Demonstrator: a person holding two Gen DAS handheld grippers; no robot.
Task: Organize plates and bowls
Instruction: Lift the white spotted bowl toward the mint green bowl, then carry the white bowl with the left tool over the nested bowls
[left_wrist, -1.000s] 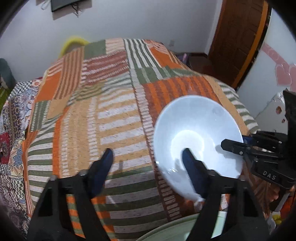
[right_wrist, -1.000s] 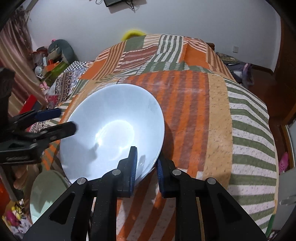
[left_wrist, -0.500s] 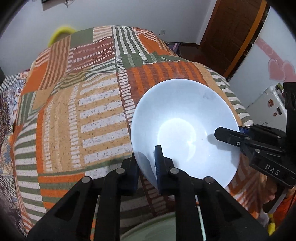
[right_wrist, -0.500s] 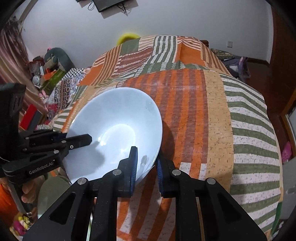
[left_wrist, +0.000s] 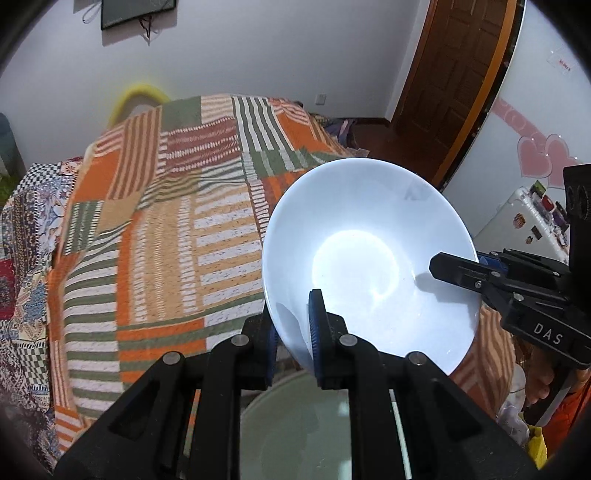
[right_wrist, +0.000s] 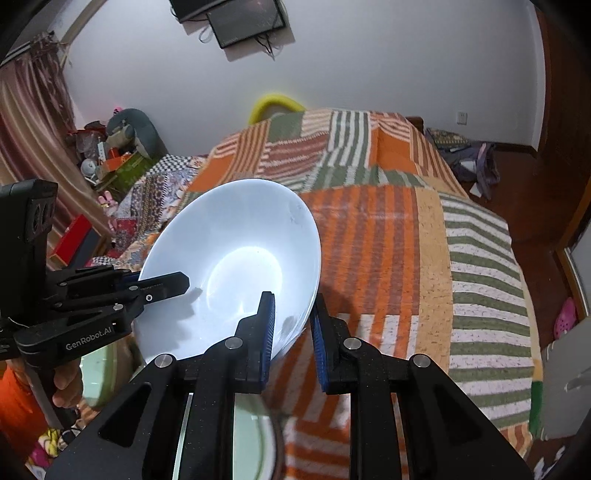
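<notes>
A large white bowl (left_wrist: 369, 254) (right_wrist: 236, 258) hangs tilted above the striped bedspread, held from two sides. My left gripper (left_wrist: 293, 332) is shut on its near-left rim, one blue pad inside the bowl and one outside. My right gripper (right_wrist: 291, 328) is shut on the opposite rim; in the left wrist view it reaches in from the right (left_wrist: 458, 273). In the right wrist view the left gripper (right_wrist: 162, 286) comes in from the left edge. A pale green plate (left_wrist: 303, 428) (right_wrist: 236, 439) lies below the bowl, partly hidden by the gripper bodies.
The orange, green and white patchwork bedspread (left_wrist: 166, 229) (right_wrist: 406, 240) fills the middle. A wooden door (left_wrist: 450, 74) stands at the right, a white fridge with magnets (left_wrist: 532, 218) beside it. Cluttered boxes and toys (right_wrist: 110, 158) sit at the left wall.
My left gripper went from open beside the bowl to shut on its rim. Both grippers then rose with the bowl, which now sits higher above the bedspread and the green plate.
</notes>
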